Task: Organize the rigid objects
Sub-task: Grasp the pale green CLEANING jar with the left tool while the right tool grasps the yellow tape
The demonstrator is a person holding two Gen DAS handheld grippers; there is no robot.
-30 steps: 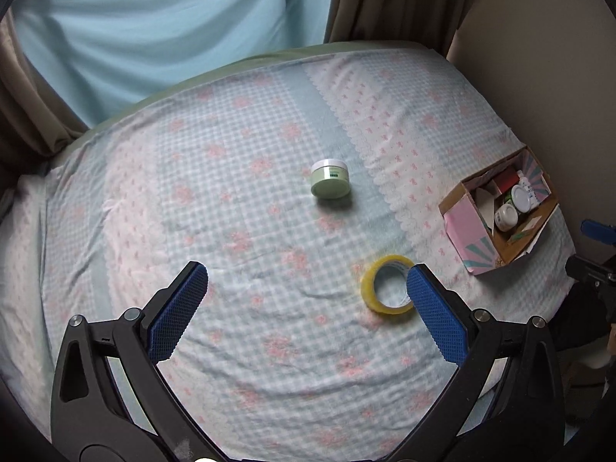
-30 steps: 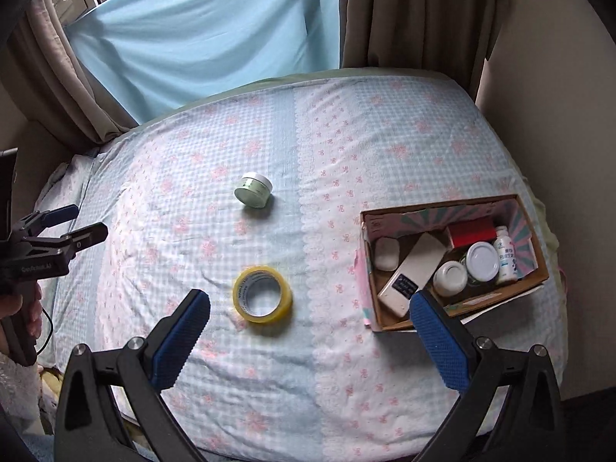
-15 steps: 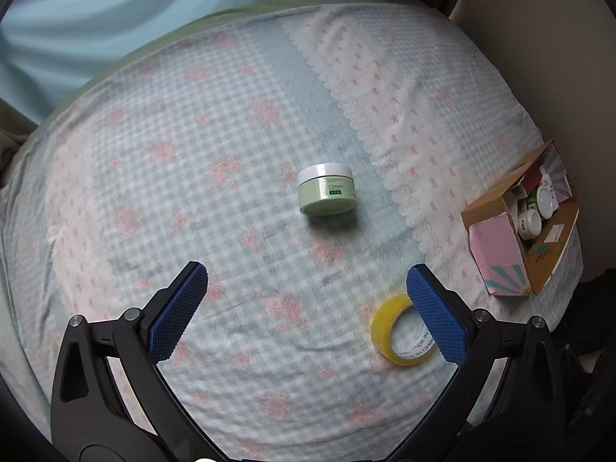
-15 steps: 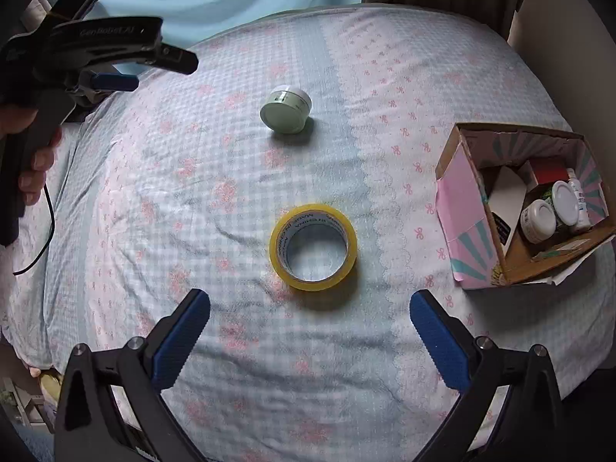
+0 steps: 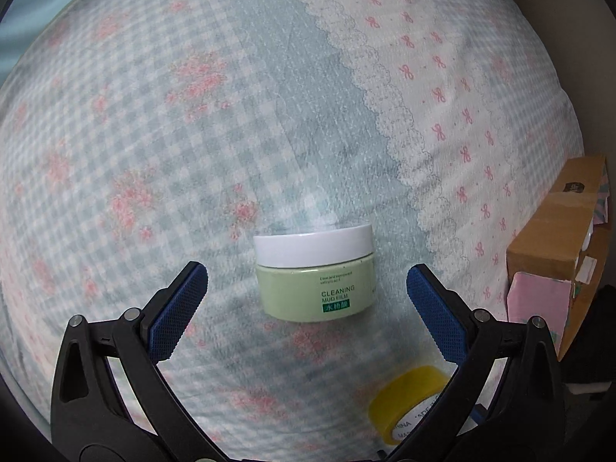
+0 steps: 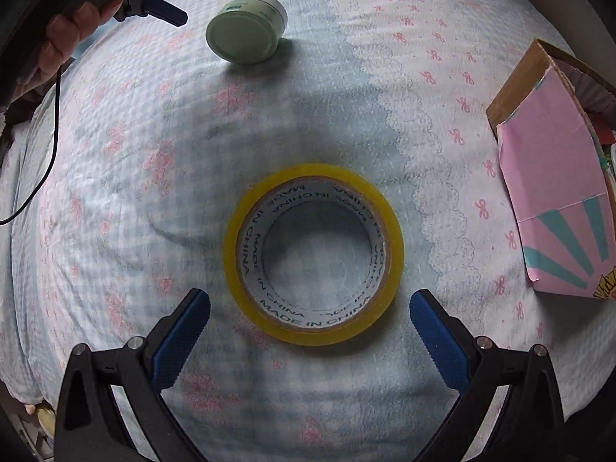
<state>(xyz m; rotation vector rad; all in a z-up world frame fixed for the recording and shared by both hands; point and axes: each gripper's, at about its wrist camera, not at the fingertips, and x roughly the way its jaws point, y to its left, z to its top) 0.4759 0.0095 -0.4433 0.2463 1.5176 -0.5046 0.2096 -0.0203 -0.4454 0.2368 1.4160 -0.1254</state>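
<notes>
Left gripper (image 5: 307,283): spread wide, blue pads clear of everything, nothing held. Green jar (image 5: 315,272) with white lid centred between the two fingers, just ahead of the tips, touching neither pad. Jar on its side on the bedspread (image 5: 215,123), lid toward the far end in the left wrist view, label reading "CLEANING MUD FILM" facing the camera. In the right wrist view, same jar (image 6: 246,29) seen from its flat base, far end of the bed, left gripper's fingers on either side of it at the top edge.

Right gripper (image 6: 310,304): also spread wide, empty. Yellow tape roll (image 6: 313,254) flat on the bedspread, hole up, between and just ahead of the two blue fingertips, no contact with either. "MADE IN CHINA" printed round the inner core. Part of the same roll (image 5: 404,410) visible at the lower right in the left wrist view, partly hidden behind the left gripper's right finger.

Cardboard box (image 6: 554,208), pink outer wall with teal stripes, at the right edge of the bed, well apart from tape and jar. Contents mostly hidden. Same box (image 5: 546,254) at the right edge in the left wrist view.

Person's left hand (image 6: 73,34) on the handle, upper left, cable trailing below.
</notes>
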